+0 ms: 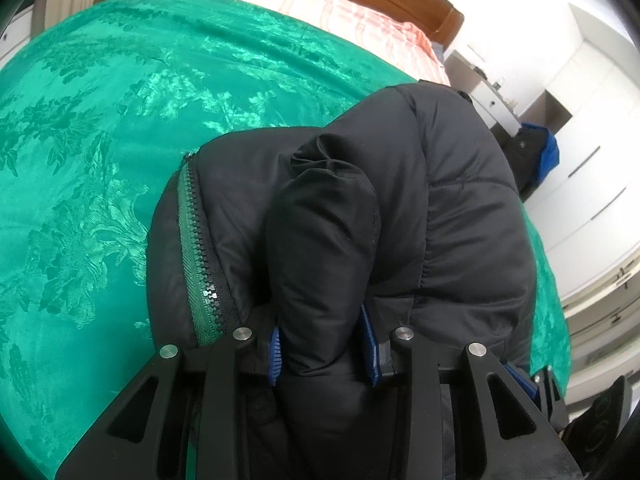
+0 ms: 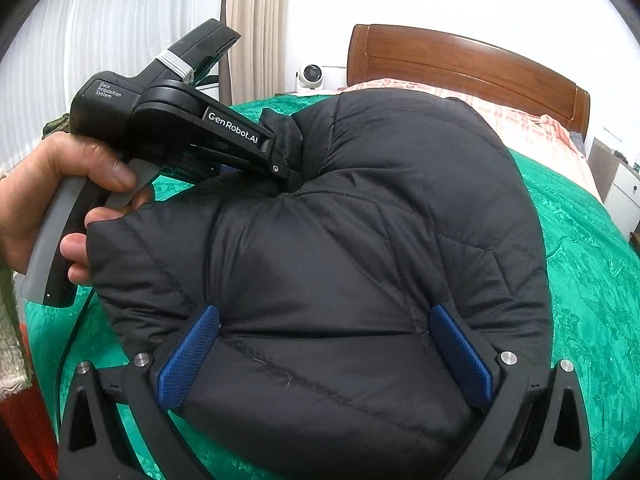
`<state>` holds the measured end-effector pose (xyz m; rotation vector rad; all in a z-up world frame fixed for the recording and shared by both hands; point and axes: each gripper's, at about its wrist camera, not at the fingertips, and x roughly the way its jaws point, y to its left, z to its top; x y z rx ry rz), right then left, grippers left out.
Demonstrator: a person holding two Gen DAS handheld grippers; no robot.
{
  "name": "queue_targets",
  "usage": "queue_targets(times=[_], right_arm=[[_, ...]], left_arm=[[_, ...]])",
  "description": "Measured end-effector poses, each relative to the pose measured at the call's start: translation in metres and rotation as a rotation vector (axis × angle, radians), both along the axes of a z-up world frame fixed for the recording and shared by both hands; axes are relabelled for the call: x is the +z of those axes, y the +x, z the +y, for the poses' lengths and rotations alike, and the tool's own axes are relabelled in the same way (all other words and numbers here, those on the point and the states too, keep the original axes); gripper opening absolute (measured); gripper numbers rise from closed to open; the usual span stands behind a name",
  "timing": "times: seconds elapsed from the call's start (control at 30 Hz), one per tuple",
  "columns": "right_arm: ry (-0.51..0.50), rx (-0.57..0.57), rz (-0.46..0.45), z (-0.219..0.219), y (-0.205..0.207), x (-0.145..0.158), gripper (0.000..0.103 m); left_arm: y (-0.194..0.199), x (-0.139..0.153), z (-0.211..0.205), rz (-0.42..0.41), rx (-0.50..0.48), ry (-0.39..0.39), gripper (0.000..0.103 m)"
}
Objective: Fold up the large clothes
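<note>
A black puffer jacket (image 1: pixel 452 208) lies bunched on a bed under a green patterned bedspread (image 1: pixel 100 152). Its green-edged zipper (image 1: pixel 200 256) runs down the left side. My left gripper (image 1: pixel 325 346) is shut on a thick fold of the jacket, blue pads pressing both sides. In the right wrist view the jacket (image 2: pixel 340 248) fills the middle, and my right gripper (image 2: pixel 325 356) holds a wide puffy bundle of it between its blue pads (image 2: pixel 188 360). The left gripper (image 2: pixel 282 164) shows there too, held by a hand (image 2: pixel 60 196), biting into the jacket's top edge.
A wooden headboard (image 2: pixel 460 64) and pink checked bedding (image 2: pixel 520 120) are at the far end of the bed. White curtains (image 2: pixel 100 40) hang at the left. A small white fan (image 2: pixel 311 76) stands beside the bed. White drawers (image 1: pixel 592 168) stand at the right.
</note>
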<state>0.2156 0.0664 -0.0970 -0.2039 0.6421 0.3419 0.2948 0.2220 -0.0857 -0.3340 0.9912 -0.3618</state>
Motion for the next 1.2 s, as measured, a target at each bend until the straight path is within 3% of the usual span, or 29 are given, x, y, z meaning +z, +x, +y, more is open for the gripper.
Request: queue_targets(times=[0.2, 0.27, 0.4, 0.53, 0.63, 0.73, 0.8, 1.2], right_arm=[[0.041, 0.004, 0.051, -0.007, -0.002, 0.013, 0.102], [0.124, -0.013, 0.05, -0.019, -0.002, 0.037, 0.101], [0.275, -0.117, -0.053, -0.049, 0.018, 0.098, 0.102], [0.298, -0.167, -0.092, -0.055, 0.071, 0.137, 0.102], [0.242, -0.178, -0.023, -0.046, 0.118, 0.122, 0.102], [0.154, -0.223, 0.161, -0.043, 0.161, 0.055, 0.103], [0.158, -0.256, 0.145, -0.052, 0.165, 0.04, 0.103], [0.216, -0.268, 0.156, -0.064, 0.171, 0.022, 0.103]], left_arm=[[0.0, 0.001, -0.001, 0.001, 0.0, 0.007, 0.034], [0.0, 0.001, -0.001, 0.0, 0.002, 0.01, 0.034], [0.001, 0.0, 0.0, -0.004, 0.003, 0.004, 0.034], [0.001, 0.0, 0.0, -0.008, 0.002, 0.008, 0.034], [0.002, -0.003, 0.002, -0.008, 0.0, -0.008, 0.034], [0.003, -0.006, 0.006, -0.009, 0.0, -0.046, 0.035], [0.004, -0.009, 0.005, -0.01, 0.003, -0.06, 0.035], [0.014, -0.014, -0.007, -0.031, 0.001, -0.028, 0.035]])
